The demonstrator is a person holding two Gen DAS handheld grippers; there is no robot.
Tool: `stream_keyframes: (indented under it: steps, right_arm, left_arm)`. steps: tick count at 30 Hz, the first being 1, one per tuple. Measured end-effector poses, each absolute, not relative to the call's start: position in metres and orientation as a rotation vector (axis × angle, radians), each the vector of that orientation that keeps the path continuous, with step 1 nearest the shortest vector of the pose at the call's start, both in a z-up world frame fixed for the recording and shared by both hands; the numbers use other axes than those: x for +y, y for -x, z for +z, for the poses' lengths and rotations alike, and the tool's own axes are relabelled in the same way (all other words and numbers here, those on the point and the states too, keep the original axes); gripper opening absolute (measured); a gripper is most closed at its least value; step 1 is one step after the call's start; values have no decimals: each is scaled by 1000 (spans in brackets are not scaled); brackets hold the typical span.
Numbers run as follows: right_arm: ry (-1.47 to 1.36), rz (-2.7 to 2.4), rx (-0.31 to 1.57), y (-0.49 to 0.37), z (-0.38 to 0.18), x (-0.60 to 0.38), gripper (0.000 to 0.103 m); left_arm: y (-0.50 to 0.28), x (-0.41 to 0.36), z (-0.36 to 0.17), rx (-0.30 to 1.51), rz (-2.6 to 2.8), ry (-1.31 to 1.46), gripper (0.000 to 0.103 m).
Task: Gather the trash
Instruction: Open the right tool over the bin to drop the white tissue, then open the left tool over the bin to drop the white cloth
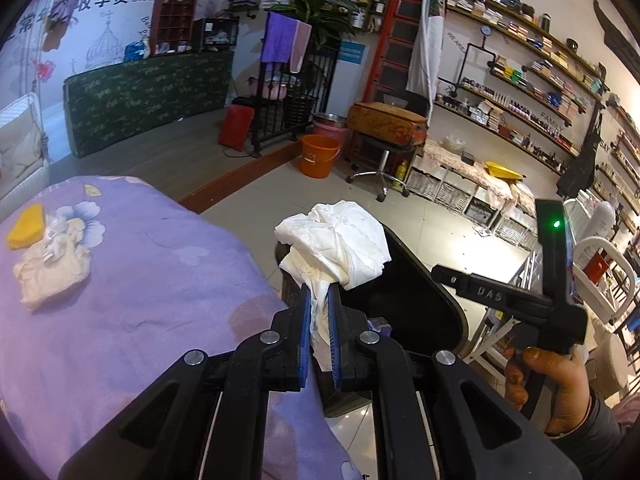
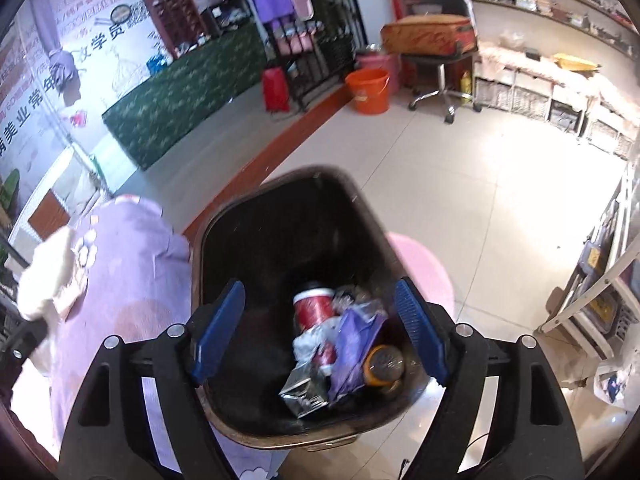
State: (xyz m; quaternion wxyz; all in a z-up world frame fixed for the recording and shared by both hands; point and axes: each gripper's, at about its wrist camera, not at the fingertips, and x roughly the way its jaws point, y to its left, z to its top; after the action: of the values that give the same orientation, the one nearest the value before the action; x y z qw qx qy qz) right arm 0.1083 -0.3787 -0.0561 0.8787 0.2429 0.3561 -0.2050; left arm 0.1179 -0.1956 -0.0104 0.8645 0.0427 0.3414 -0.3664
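My left gripper (image 1: 320, 292) is shut on a crumpled white tissue (image 1: 336, 240), which bulges out past the fingertips. It hangs at the edge of the purple-clothed table (image 1: 140, 300), just short of the black trash bin (image 1: 420, 300). On the cloth at the left lie a beige paper wad (image 1: 52, 272) and a yellow sponge (image 1: 26, 226). My right gripper (image 2: 320, 286) stands open over the bin (image 2: 248, 196) with nothing between its pads. Inside the bin are a red can (image 2: 314, 308), a purple wrapper (image 2: 352, 344), a silver foil pack (image 2: 304, 388) and an orange-lidded jar (image 2: 384, 364).
A hand (image 1: 560, 376) grips the right tool's handle to the right of the bin. A pink round thing (image 2: 424, 272) sits on the tiled floor beside the bin. Further off stand an orange bucket (image 2: 368, 90), a wheeled stool (image 2: 440, 96) and wall shelves (image 1: 520, 80).
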Motion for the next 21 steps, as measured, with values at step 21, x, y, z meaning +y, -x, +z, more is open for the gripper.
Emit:
stream_keyframes:
  steps: [21]
  right_arm:
    - [-551,-557,676,-67,-43,-421,79]
  left_arm:
    - [-120,-277,-37,799,-869,-223,8]
